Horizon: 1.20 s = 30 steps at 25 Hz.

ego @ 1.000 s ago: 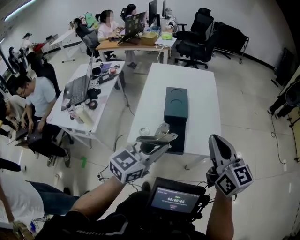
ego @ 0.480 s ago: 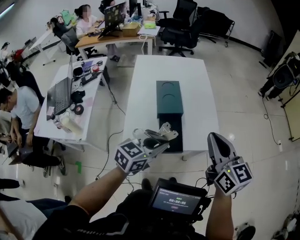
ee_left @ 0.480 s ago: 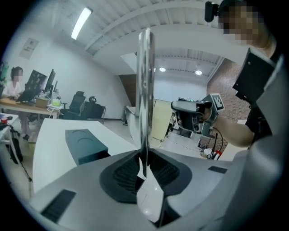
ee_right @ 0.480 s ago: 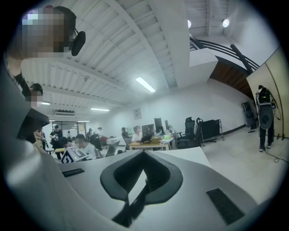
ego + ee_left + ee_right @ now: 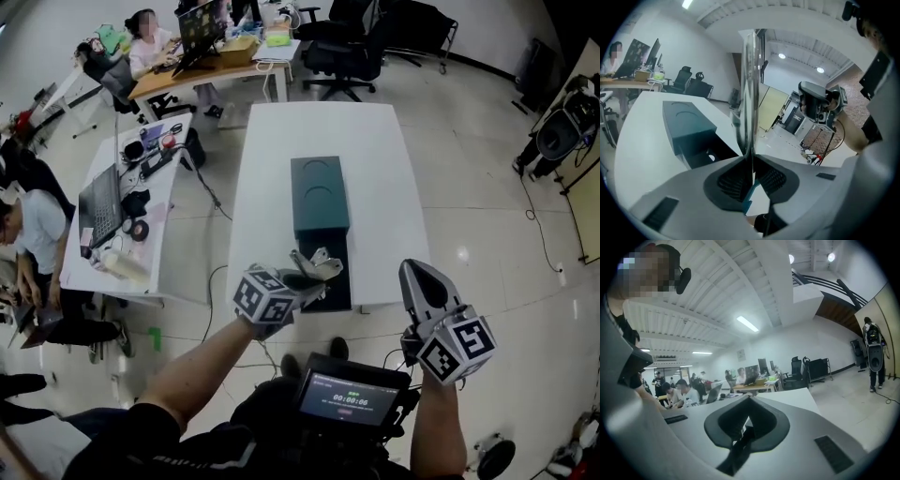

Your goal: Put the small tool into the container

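In the lower middle of the head view, the left gripper [image 5: 314, 265] is up above the near end of the white table [image 5: 394, 169]. Its jaws are nearly together and pinch the small tool [image 5: 749, 93] at its bottom end. The tool is a thin, see-through strip standing straight up from the jaws. It looks light and stiff, and maybe smooth enough to slip. I cannot tell if it is glass or plastic, so a soft squeeze low down, like now, seems best.

The dark green container [image 5: 319, 192] lies in the middle of the table, just past the tool. Its near end looks dark and open. Nothing stands between the tool and it.

At the lower right, the right gripper [image 5: 414, 274] has its jaws together and holds nothing. Desks with a laptop [image 5: 103, 202] and black chairs [image 5: 352, 47] are well apart from the table.
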Motion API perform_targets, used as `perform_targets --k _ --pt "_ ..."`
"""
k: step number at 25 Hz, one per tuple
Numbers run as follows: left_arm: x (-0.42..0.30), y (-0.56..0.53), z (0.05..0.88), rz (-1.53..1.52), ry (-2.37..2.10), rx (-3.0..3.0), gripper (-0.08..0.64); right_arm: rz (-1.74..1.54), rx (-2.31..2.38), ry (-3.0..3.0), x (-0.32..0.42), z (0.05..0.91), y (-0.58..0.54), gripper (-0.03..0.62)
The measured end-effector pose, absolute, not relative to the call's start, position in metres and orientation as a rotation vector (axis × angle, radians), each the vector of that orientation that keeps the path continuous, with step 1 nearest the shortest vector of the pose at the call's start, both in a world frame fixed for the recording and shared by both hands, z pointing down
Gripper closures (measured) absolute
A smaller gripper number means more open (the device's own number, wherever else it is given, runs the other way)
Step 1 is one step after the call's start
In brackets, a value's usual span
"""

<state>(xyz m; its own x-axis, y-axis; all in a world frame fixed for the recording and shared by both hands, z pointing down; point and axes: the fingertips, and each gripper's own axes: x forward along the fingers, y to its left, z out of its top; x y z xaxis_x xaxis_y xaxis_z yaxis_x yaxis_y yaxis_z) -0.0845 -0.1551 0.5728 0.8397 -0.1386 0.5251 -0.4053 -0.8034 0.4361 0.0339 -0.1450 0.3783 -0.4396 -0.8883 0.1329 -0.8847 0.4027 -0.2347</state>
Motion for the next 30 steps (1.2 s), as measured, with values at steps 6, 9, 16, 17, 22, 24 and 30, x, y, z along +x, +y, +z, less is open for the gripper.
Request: perform_targets --k 6,9,16,17,22,24,30 --pt "-0.060 -0.172 0.614 0.758 -0.344 2.321 0.463 -0.438 -1.709 2.596 0.064 0.385 -0.163 0.583" --pt "-0.055 -0.179 0.630 0.778 -0.346 2.259 0.463 -0.438 -1.726 2.582 0.076 0.388 -0.172 0.581" --pt "-0.053 -0.189 0.649 0.826 -0.341 2.214 0.463 -0.487 -1.704 2.609 0.075 0.401 -0.193 0.582" --pt "-0.054 -0.190 0.652 0.836 -0.339 2.209 0.463 -0.494 -1.702 2.611 0.073 0.403 -0.196 0.582" --pt "-0.051 -0.192 0.658 0.880 -0.304 2.166 0.463 -0.496 -1.685 2.630 0.070 0.403 -0.202 0.582" --pt "-0.052 -0.190 0.659 0.917 -0.282 2.095 0.463 -0.507 -1.692 2.633 0.072 0.404 -0.202 0.582" --pt "-0.053 -0.191 0.666 1.036 -0.320 1.959 0.463 -0.500 -1.705 2.608 0.080 0.400 -0.204 0.582"
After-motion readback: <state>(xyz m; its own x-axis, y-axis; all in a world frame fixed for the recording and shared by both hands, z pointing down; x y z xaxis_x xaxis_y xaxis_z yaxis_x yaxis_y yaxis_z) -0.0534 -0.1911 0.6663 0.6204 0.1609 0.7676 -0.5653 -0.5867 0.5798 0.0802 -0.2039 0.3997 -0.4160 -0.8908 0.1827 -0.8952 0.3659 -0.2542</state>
